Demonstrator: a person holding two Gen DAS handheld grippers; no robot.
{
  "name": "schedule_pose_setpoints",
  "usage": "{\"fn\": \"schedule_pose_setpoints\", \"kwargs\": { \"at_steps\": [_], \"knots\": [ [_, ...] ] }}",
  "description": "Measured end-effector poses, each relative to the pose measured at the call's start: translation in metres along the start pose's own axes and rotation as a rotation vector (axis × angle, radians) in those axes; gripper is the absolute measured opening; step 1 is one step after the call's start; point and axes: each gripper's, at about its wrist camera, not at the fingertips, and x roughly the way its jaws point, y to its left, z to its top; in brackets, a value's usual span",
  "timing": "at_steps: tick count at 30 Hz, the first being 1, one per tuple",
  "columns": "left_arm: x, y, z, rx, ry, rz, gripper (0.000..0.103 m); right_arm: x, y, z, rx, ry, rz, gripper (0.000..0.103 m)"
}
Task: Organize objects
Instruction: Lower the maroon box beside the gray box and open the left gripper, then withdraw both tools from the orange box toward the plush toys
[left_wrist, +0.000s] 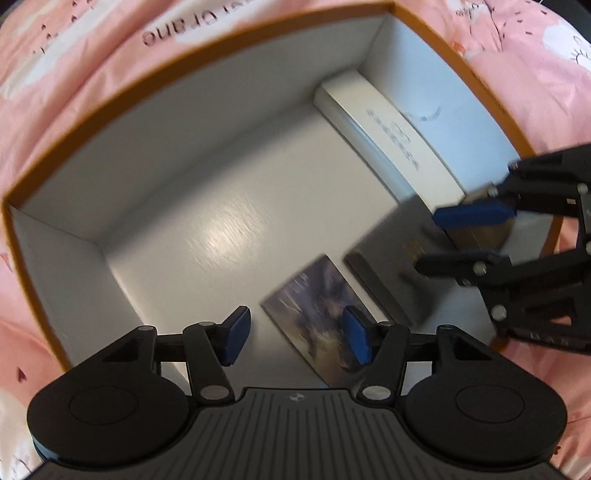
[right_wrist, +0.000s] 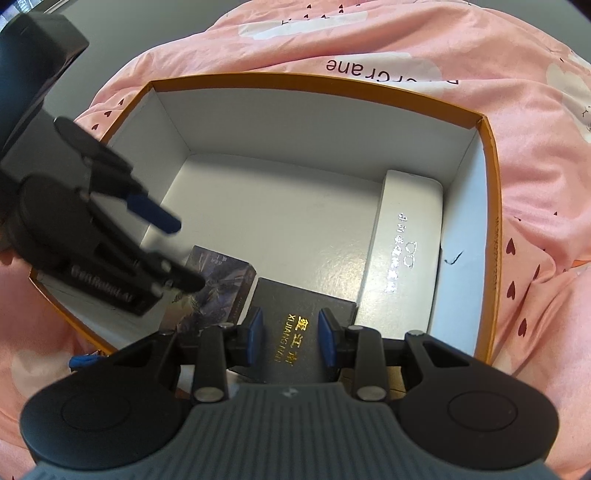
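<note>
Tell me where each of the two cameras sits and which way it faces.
Left wrist: on the left gripper, looking straight down into the orange-rimmed box; its own open fingers show, the right gripper at the right edge.
Right wrist: on the right gripper, angled down into the box; its pads clamp the black box, the left gripper at left.
Shared: white box, picture card, pink cloth.

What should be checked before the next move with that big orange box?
1. Left gripper let go of picture box: ok, pads apart.
2. Picture box flat on the floor of the orange box: ok.
3. Right gripper grips black box: ok.
4. Black box fully down: cannot tell.
5. White box against the wall: ok.
6. Grippers apart: ok.
</note>
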Motion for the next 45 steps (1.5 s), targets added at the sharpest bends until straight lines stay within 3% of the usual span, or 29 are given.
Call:
{"fn": "schedule_pose_setpoints", "kwargs": {
  "at_steps": [5, 11, 18, 23, 26, 29, 32, 35, 39, 41, 45],
  "knots": [
    [0.016, 0.004, -0.007, -0.082, 0.046, -0.066, 0.064, -0.002, 0.002, -0.002, -0.024, -0.017, -0.028, 0.036],
    [0.015, 0.015, -0.014, -0.184, 0.013, -0.182, 0.054, -0.002, 0.000, -0.007, -0.050, -0.013, -0.068, 0.033],
    [0.012, 0.020, -0.023, -0.284, -0.034, -0.194, 0.054, -0.003, -0.002, -0.011, -0.043, -0.020, -0.069, 0.031],
    [-0.010, 0.011, -0.032, -0.295, -0.155, -0.106, 0.055, -0.012, 0.005, -0.014, -0.075, -0.049, -0.082, 0.031],
    [-0.034, 0.003, -0.048, -0.319, -0.284, -0.058, 0.056, -0.025, 0.012, -0.019, -0.092, -0.092, -0.093, 0.034],
    [-0.058, -0.012, -0.068, -0.307, -0.443, -0.029, 0.060, -0.040, 0.016, -0.027, -0.093, -0.143, -0.102, 0.045],
    [-0.077, -0.029, -0.086, -0.274, -0.579, -0.005, 0.067, -0.058, 0.020, -0.038, -0.068, -0.208, -0.107, 0.063],
    [-0.079, -0.054, -0.091, -0.261, -0.659, 0.005, 0.069, -0.079, 0.024, -0.052, -0.035, -0.281, -0.103, 0.073],
    [-0.084, -0.069, -0.109, -0.245, -0.732, -0.035, 0.073, -0.099, 0.033, -0.074, -0.013, -0.348, -0.113, 0.089],
    [-0.088, -0.075, -0.122, -0.250, -0.786, -0.032, 0.074, -0.105, 0.038, -0.085, 0.000, -0.367, -0.115, 0.093],
    [-0.084, -0.079, -0.137, -0.291, -0.817, -0.012, 0.074, -0.110, 0.045, -0.106, 0.041, -0.372, -0.129, 0.094]
  ]
}}
